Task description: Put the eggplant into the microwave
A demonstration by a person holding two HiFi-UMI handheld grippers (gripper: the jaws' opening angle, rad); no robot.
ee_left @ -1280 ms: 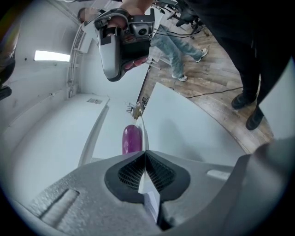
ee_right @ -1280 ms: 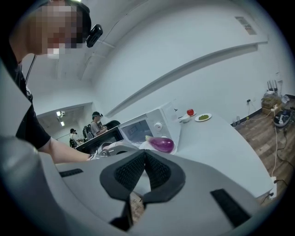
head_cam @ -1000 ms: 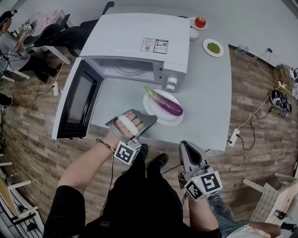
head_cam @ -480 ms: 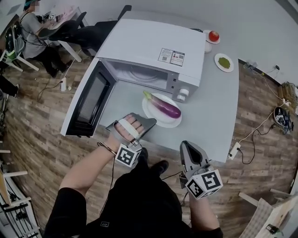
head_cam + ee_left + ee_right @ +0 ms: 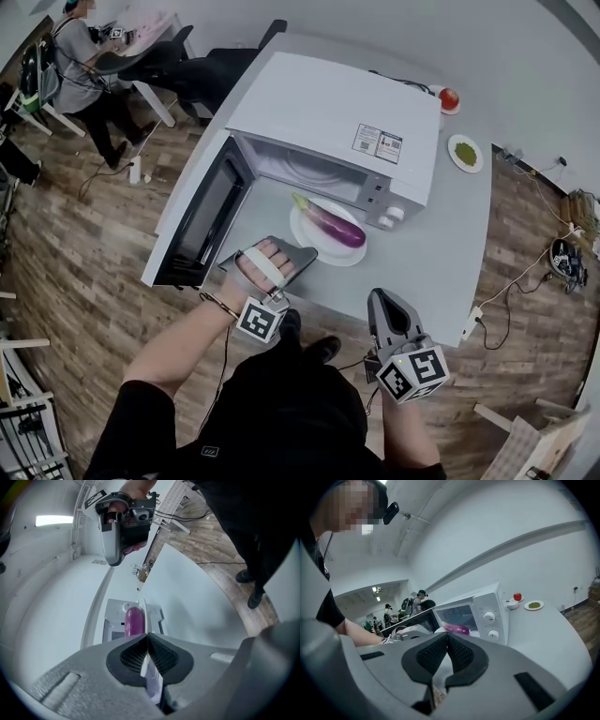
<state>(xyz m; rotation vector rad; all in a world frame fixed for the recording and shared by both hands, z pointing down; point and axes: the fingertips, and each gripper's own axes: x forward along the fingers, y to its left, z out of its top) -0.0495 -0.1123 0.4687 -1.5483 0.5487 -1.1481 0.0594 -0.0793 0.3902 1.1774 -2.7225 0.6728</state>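
The purple eggplant (image 5: 330, 225) lies on a white plate (image 5: 309, 246) on the grey table, just in front of the white microwave (image 5: 337, 112). The microwave's door (image 5: 202, 220) hangs open to the left. My left gripper (image 5: 307, 253) is shut and empty above the table's front edge, its tip close to the plate's near rim. In the left gripper view the eggplant (image 5: 133, 620) shows just beyond the shut jaws (image 5: 148, 641). My right gripper (image 5: 380, 296) is shut, empty and off the table's front edge. From it the eggplant (image 5: 457, 629) sits beside the microwave's knobs (image 5: 489, 617).
At the table's far right corner stand a bowl with a tomato (image 5: 449, 97) and a small plate of green stuff (image 5: 465, 152). Bare table (image 5: 441, 234) lies right of the microwave. People sit at desks (image 5: 84, 56) at the far left. Cables (image 5: 506, 300) trail on the wooden floor.
The view has shifted, so the microwave and plate now sit further right and lower. Both grippers stay shut and keep much the same place in the picture, the left one near the plate.
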